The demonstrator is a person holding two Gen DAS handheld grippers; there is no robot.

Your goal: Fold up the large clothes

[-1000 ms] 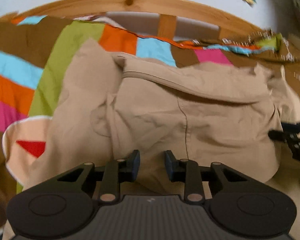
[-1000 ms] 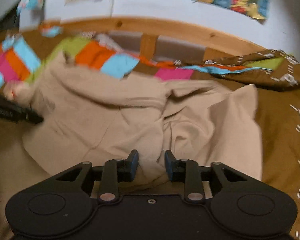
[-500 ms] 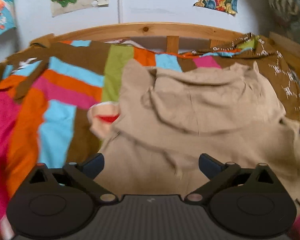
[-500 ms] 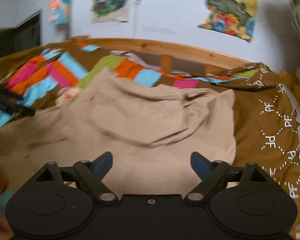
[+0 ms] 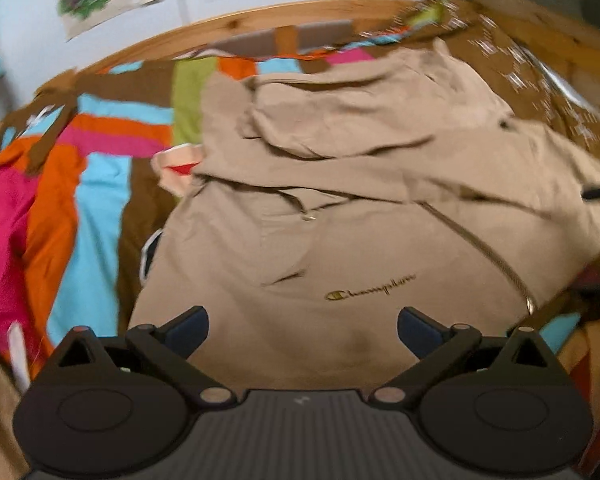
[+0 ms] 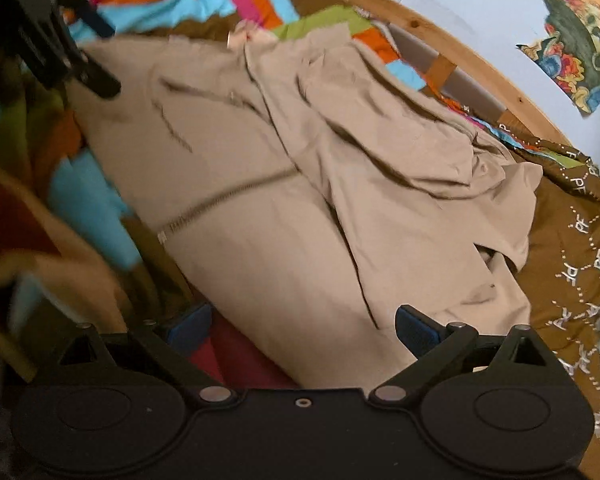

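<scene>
A beige zip hoodie [image 5: 340, 208] with a gold chest logo [image 5: 370, 291] lies spread on the bed, its hood and sleeves folded over its upper part. My left gripper [image 5: 303, 326] hovers open above the hoodie's lower front, holding nothing. In the right wrist view the same hoodie [image 6: 300, 184] stretches away, with its zipper [image 6: 220, 200] running across. My right gripper [image 6: 304, 330] is open over the near edge of the hoodie, empty. The left gripper [image 6: 60, 52] shows at the upper left of that view.
A striped patchwork blanket [image 5: 80, 184] covers the bed on the left. A brown cover with white stitching [image 6: 572, 280] lies on the right. A wooden headboard [image 5: 228, 28] and a wall with posters [image 6: 572, 40] are behind. Red fabric [image 6: 240, 360] sits under the right gripper.
Both grippers let go of the beige cloth, opened wide and pulled back from it. The hoodie now lies flatter, with its logo and zipper showing.
</scene>
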